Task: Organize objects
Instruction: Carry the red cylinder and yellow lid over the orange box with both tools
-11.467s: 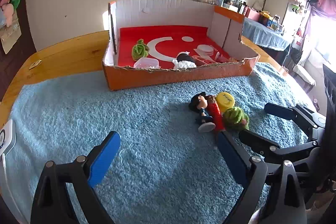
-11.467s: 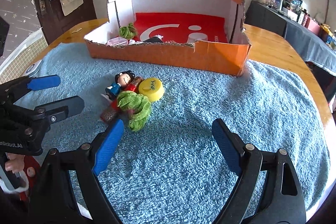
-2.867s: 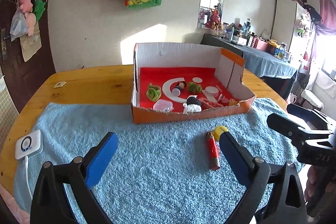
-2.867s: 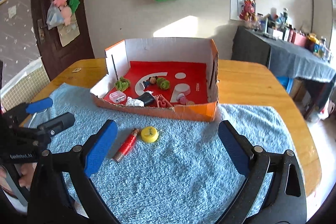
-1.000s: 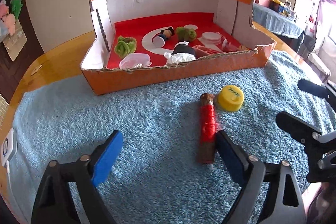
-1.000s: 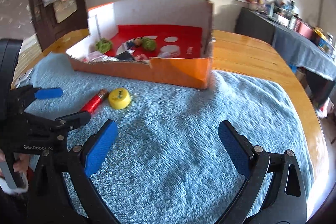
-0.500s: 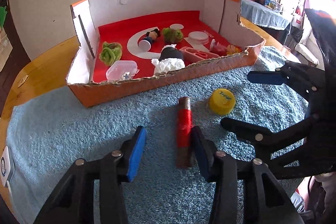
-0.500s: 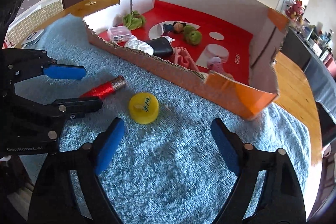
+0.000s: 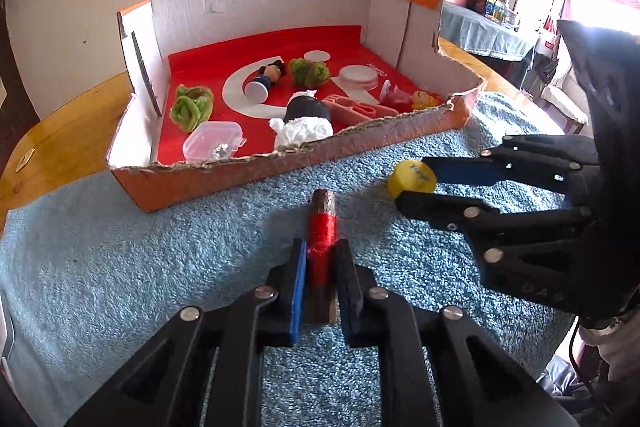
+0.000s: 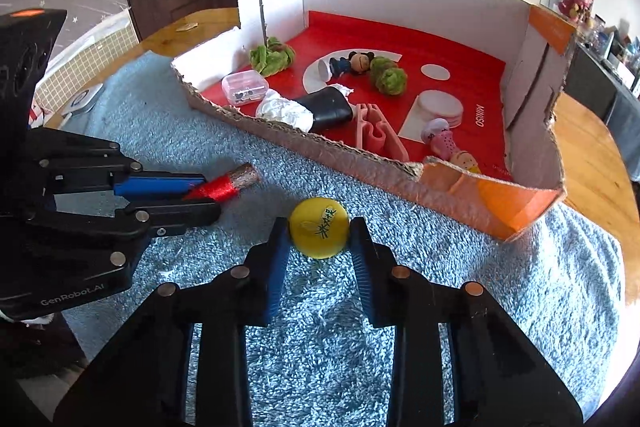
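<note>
— Left wrist view first: what's the big picture?

— A wooden worktop (image 9: 68, 131) under a blue towel (image 9: 120, 267), and on the towel's far side an open cardboard box (image 9: 208, 179) with a red floor, already holding small toys and a clear case. Two things lie on the towel outside it.

— Which ones?

— A red spool (image 9: 322, 247) and a yellow cap (image 10: 319, 233), near each other just in front of the box's torn front wall.

— And the hands?

— The left gripper (image 9: 320, 281) is clenched on the spool. The spool's long axis runs straight ahead between the pads, pointing at the box, with its brown end sticking out forward. The right gripper (image 10: 318, 247) has the cap between its pads; its jaws are closing, and both pads look pressed on the cap's sides.

— So what does the next move turn on?

— I'd say the box lies dead ahead of both grippers, past the front wall. Each would need to lift clear of that ragged edge. The left is a touch nearer the wall's low middle, the right nearer the torn orange corner.
</note>
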`<move>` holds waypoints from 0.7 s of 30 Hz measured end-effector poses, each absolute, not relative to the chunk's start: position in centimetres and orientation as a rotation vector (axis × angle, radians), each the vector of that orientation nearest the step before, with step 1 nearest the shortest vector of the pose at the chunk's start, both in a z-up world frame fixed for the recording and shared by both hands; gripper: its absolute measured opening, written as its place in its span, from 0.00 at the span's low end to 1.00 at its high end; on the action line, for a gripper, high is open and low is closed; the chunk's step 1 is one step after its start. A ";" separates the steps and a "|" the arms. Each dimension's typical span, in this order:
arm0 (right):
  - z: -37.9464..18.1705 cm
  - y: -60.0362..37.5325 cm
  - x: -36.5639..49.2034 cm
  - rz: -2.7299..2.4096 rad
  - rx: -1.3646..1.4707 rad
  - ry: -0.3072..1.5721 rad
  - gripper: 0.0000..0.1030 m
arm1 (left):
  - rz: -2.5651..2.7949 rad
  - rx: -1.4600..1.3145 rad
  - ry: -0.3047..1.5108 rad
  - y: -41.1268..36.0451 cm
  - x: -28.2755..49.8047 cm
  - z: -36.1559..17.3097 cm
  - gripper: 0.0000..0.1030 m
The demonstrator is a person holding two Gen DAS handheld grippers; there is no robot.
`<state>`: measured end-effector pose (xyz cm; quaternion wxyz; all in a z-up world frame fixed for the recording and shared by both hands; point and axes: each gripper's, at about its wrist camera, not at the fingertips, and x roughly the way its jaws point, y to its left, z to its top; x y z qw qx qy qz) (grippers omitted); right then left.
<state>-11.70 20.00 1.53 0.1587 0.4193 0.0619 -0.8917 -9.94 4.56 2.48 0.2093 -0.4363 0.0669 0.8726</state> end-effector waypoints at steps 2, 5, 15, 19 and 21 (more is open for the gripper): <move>1.8 20.3 -11.3 -2.557 1.185 0.148 0.28 | 2.423 -1.209 0.173 4.4 -9.8 2.7 0.14; 2.7 20.6 -10.6 -2.566 1.160 0.107 0.28 | 2.409 -1.199 0.155 4.2 -9.6 3.2 0.14; 4.9 21.1 -8.5 -2.589 1.106 0.064 0.28 | 2.400 -1.106 0.130 3.7 -8.1 6.0 0.14; 5.0 21.1 -8.4 -2.593 1.107 0.066 0.28 | 2.403 -1.085 0.117 3.5 -7.9 6.9 0.14; 5.0 21.1 -8.4 -2.592 1.107 0.059 0.28 | 2.404 -1.075 0.107 3.4 -7.9 7.3 0.14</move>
